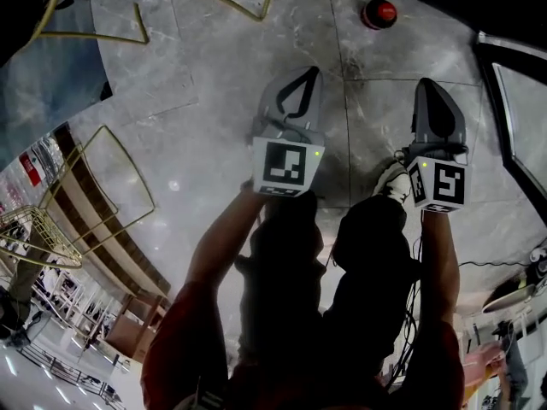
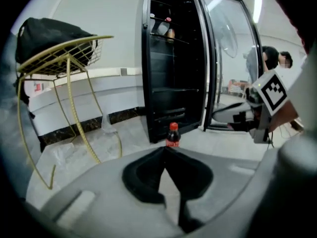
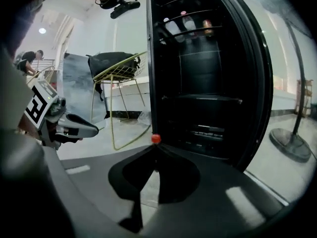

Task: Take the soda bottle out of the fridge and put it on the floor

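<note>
**Now that the dark, red-capped plastic soda bottle is down, the job looks done**

It stands upright on the grey marble floor, just before the open black glass-door fridge. With nothing left to carry, the left gripper and right gripper are clenched empty, well clear of it. A few bottles sit on the fridge's top shelf.

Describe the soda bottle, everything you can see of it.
The soda bottle is small, with a red cap, dark cola-coloured contents and a red label band around its middle. It looks like clear plastic. It stands upright with its cap on, on the pale marble floor just in front of the open black fridge. Nothing but the floor touches it.
</note>
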Demonstrator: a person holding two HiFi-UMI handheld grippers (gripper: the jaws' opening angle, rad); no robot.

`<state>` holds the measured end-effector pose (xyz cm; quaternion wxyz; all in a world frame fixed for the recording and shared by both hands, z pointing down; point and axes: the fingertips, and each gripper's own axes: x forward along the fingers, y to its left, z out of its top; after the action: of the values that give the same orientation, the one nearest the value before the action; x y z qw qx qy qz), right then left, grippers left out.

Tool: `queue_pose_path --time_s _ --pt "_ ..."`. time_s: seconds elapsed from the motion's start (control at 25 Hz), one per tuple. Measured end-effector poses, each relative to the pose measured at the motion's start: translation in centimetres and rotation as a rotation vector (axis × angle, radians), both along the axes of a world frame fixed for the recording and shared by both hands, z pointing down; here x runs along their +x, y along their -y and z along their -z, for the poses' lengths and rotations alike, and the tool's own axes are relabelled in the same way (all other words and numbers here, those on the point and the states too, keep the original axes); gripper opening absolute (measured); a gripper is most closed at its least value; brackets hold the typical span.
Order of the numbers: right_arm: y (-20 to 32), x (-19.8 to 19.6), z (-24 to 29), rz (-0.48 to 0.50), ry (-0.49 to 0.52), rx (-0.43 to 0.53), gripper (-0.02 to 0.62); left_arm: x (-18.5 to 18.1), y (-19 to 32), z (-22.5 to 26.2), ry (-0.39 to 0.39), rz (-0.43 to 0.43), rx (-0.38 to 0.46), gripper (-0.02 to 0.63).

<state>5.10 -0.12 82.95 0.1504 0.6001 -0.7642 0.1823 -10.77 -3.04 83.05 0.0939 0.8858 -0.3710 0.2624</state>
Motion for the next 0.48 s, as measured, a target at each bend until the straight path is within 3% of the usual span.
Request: queue_pose_path --time_s 0.32,0.48 --pt "-1.4 1.1 17.3 -0.062 0.043 -0.033 0.000 0.9 0.3 17.8 0.009 -0.001 -0.012 0.000" --pt "-1.4 1.9 27.7 -0.080 0.058 -0.024 0.000 2.1 1.0 28.6 -0.042 0.030 0.015 0.000"
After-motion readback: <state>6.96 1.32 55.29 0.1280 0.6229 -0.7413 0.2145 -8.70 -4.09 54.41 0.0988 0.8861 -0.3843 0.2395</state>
